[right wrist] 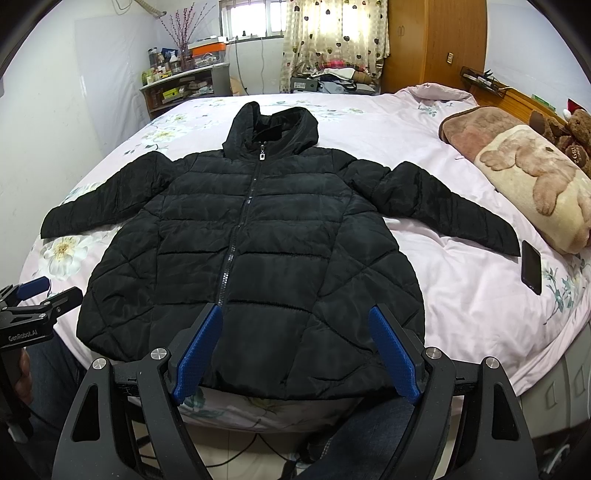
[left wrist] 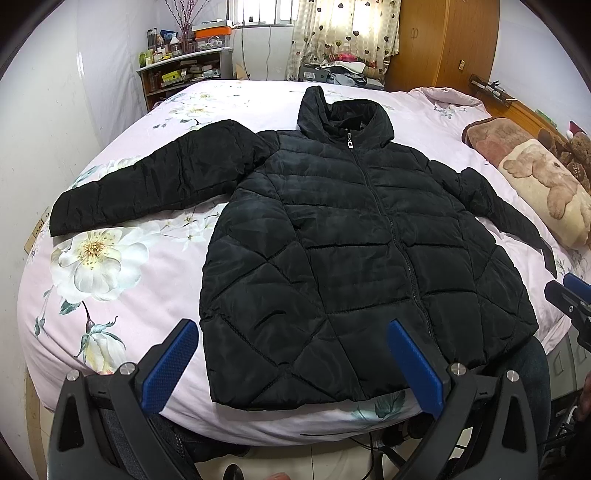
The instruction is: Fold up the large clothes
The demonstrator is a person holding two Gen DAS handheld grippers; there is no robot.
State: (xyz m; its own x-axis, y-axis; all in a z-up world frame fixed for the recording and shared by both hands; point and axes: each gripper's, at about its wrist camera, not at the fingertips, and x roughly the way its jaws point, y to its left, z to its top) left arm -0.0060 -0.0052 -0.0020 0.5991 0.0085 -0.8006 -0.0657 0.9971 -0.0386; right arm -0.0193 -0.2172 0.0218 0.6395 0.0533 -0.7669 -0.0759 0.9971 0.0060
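A floral pink bed [right wrist: 424, 122] holds a black hooded puffer jacket [right wrist: 255, 258] lying flat, zipped, sleeves spread, while the left gripper [left wrist: 291, 365], lettered "GenRobot.AI", and right gripper [right wrist: 295, 350] hover spread wide, empty, above its hem.

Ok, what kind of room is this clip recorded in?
A home bedroom, most likely: a bed with a floral cover, a wooden wardrobe, a curtained window. A black puffer jacket lies spread on the bed.
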